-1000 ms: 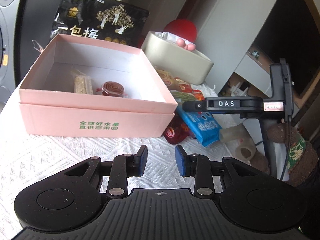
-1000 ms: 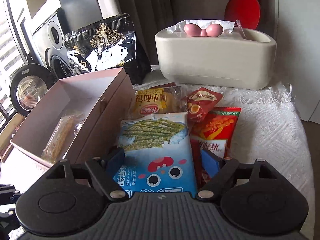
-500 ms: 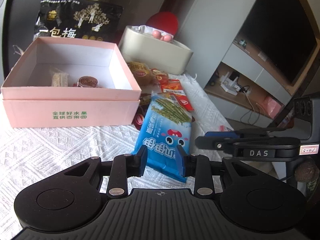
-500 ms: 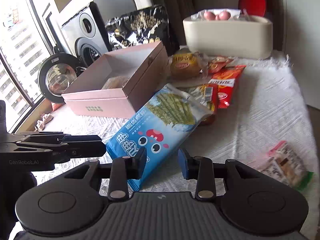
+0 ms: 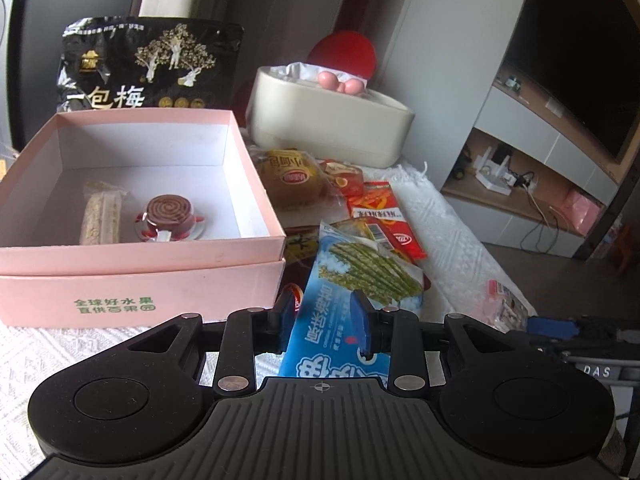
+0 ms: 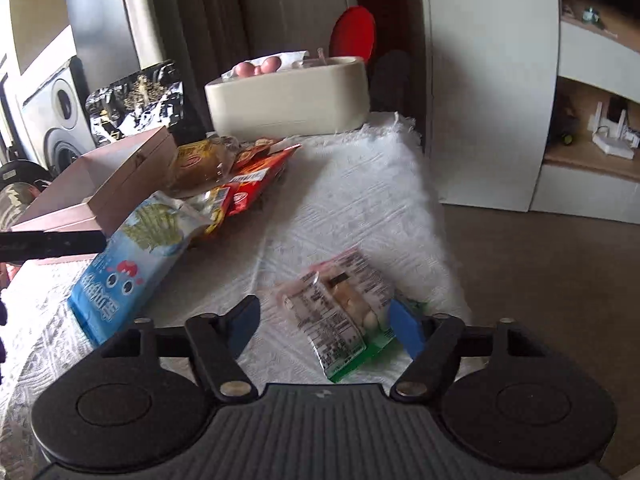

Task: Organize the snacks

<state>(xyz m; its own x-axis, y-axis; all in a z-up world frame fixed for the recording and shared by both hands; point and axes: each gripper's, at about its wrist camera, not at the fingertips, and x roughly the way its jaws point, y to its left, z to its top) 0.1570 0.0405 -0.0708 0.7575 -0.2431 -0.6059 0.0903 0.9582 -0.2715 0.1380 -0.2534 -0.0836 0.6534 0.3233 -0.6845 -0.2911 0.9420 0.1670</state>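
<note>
An open pink box (image 5: 140, 276) holds a wrapped bar (image 5: 100, 216) and a round spiral snack (image 5: 170, 214). Right of it lies a blue seaweed snack bag (image 5: 352, 304), also in the right wrist view (image 6: 132, 256). My left gripper (image 5: 324, 320) is open, its fingers on either side of the blue bag's lower part, not closed on it. My right gripper (image 6: 324, 320) is wide open around a small clear and green snack packet (image 6: 344, 320) near the table's right edge. A bun pack (image 5: 296, 180) and red packets (image 5: 384, 216) lie behind the blue bag.
A black plum bag (image 5: 148, 68) stands behind the box. A cream tissue box (image 5: 324, 128) with a red disc (image 5: 344, 52) behind it sits at the back. The white cloth (image 6: 360, 200) ends at the right, with floor and a TV shelf beyond.
My right gripper has swung right from the blue bag to the small clear packet and opened wide. My left gripper has moved closer over the blue bag and opened a little.
</note>
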